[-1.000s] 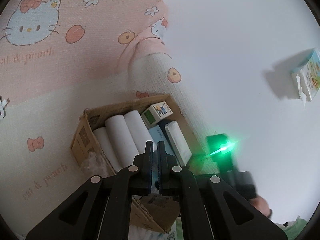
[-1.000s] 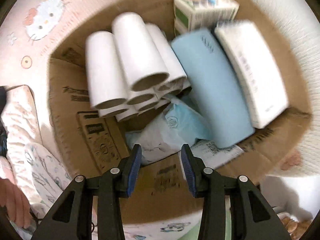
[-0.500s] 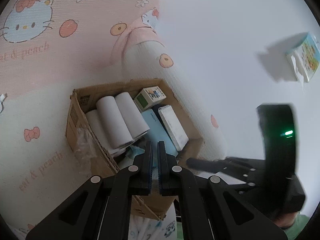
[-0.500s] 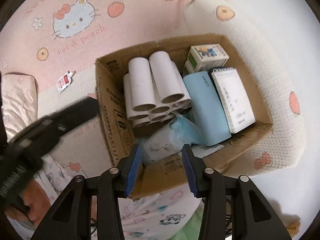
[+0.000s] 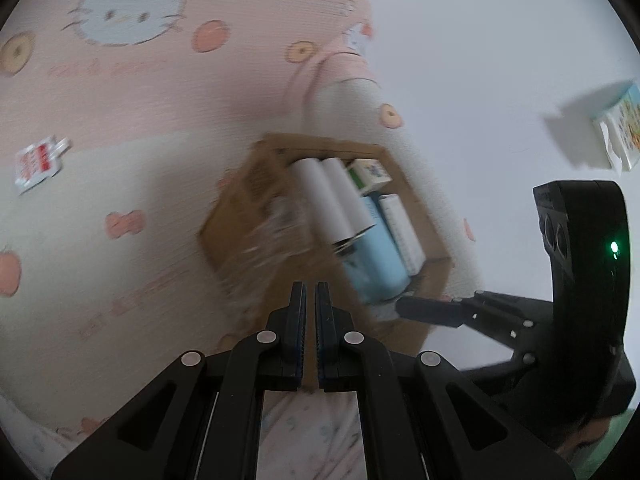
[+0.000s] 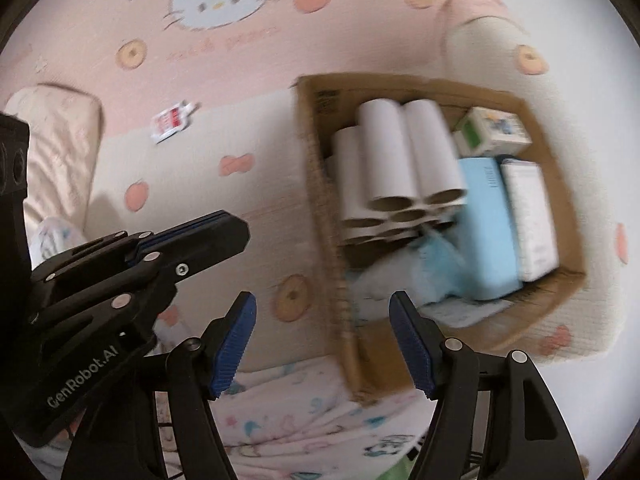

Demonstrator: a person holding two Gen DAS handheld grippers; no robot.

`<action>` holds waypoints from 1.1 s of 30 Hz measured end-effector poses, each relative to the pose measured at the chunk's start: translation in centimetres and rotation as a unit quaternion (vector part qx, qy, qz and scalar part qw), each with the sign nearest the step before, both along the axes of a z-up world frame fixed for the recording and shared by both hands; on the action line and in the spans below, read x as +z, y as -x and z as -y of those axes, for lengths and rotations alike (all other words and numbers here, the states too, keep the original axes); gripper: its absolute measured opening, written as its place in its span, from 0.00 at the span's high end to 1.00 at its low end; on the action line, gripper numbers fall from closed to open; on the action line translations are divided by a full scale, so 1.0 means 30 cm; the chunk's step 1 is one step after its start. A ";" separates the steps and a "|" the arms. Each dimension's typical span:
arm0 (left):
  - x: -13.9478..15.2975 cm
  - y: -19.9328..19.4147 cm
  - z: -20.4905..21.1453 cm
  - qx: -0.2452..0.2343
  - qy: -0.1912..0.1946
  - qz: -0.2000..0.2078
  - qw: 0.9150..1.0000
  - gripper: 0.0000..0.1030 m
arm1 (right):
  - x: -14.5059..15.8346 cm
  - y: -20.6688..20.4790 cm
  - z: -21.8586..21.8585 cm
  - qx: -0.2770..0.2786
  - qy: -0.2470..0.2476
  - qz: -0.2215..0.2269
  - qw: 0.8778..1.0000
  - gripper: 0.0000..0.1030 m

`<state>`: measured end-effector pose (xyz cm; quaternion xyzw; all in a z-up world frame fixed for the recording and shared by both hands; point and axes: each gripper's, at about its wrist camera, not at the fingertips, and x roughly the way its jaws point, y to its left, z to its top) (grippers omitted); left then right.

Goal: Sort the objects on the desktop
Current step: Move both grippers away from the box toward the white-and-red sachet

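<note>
Two tools in play: the left tool (image 5: pixel 310 292) has its jaws pinched nearly together on nothing, the right tool (image 6: pixel 322 320) is spread wide and empty. Ahead of the right tool and a little to its right sits the cardboard box (image 6: pixel 320 184) on the pink bedding (image 6: pixel 200 184), packed with white paper tubes (image 6: pixel 404 160), a pale blue pack (image 6: pixel 486 224), a white notebook (image 6: pixel 528 216), a small printed carton (image 6: pixel 492 130) and a crumpled blue bag (image 6: pixel 416 264). Tubes look light and crushable, so I'd grip across one tube's side, gently. The bag is soft and slippery. Far ahead-left lies a red-and-white sachet (image 6: pixel 172 120). Readable writing: "GenRobot.AI" on the left tool's body; the bedding's print is too blurred.
</note>
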<state>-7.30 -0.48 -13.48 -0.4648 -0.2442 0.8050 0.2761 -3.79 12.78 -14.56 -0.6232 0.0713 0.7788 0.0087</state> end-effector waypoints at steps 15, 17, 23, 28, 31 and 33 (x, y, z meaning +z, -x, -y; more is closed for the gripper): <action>-0.221 -0.083 0.383 0.091 0.059 -0.022 0.994 0.97 | -0.006 0.059 0.185 0.074 0.001 -0.044 0.996 0.28; -0.248 -0.083 0.419 0.099 0.081 -0.026 0.991 0.97 | -0.029 0.070 0.210 0.085 0.040 -0.070 0.993 0.28; -0.312 -0.055 0.499 0.122 0.144 -0.028 0.982 0.95 | -0.097 0.078 0.246 0.050 0.148 -0.199 0.967 0.28; -0.339 0.013 0.527 0.149 0.136 -0.015 0.979 0.67 | -0.207 0.106 0.279 0.015 0.160 -0.205 0.965 0.28; -0.372 0.060 0.553 0.157 0.113 0.016 0.981 0.58 | -0.248 0.134 0.327 0.027 0.116 -0.206 0.971 0.28; -0.411 0.091 0.582 0.172 0.105 0.046 0.978 0.58 | -0.270 0.168 0.374 0.051 0.068 -0.203 0.976 0.28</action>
